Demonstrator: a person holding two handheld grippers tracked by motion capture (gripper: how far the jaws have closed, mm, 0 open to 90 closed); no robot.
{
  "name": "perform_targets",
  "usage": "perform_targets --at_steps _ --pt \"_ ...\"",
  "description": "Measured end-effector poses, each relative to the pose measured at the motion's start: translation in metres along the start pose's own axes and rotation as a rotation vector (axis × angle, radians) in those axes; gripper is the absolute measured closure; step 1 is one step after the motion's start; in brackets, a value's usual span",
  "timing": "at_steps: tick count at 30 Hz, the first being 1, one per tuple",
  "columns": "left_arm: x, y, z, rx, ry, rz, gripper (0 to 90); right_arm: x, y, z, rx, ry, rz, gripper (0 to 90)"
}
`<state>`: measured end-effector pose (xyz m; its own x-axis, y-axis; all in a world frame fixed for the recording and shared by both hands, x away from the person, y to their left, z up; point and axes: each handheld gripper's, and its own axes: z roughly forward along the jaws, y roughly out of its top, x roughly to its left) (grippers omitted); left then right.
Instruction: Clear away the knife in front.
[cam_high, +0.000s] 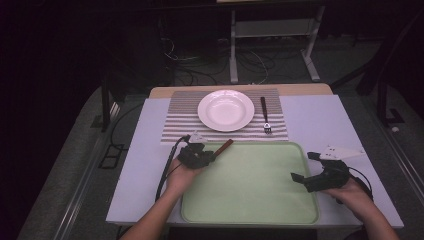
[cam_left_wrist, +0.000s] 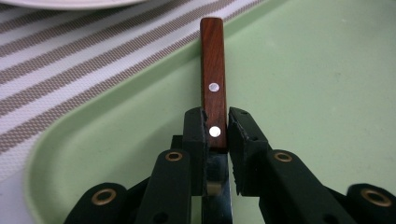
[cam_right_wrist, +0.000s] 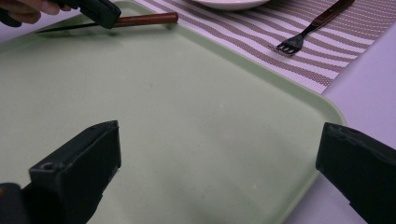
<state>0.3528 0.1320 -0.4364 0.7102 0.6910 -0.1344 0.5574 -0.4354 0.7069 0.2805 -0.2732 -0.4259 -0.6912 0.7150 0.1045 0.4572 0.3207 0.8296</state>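
A knife with a reddish wooden handle and two rivets is clamped in my left gripper, which is shut on it where the handle meets the blade. The handle points away from me, over the far left corner of the green tray, toward the striped placemat. In the right gripper view the knife lies level just over the tray, its dark blade running back past the left gripper. My right gripper hovers over the tray's right edge with its jaws wide open and nothing between them.
A white plate sits in the middle of the placemat. A fork with a dark handle lies to the plate's right, tines toward me. White table surface flanks the tray. Cables and a desk frame stand beyond the table.
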Motion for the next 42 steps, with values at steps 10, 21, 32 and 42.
perform_targets --at_steps 10,21,32,42 --pt "-0.008 -0.007 0.000 0.033 0.001 0.004 76.7 -0.001 0.000 0.000 -0.002 -0.001 0.000 0.3" --pt "-0.006 -0.005 -0.005 -0.031 -0.025 0.020 72.7 -0.001 0.000 0.000 -0.003 0.001 -0.002 0.3" --pt "-0.009 0.029 0.022 0.021 -0.081 0.143 89.1 0.000 0.000 0.000 0.006 -0.006 0.001 0.3" --pt "-0.007 0.036 0.043 0.079 -0.116 0.132 89.1 0.001 -0.002 -0.001 0.008 -0.008 -0.002 0.3"
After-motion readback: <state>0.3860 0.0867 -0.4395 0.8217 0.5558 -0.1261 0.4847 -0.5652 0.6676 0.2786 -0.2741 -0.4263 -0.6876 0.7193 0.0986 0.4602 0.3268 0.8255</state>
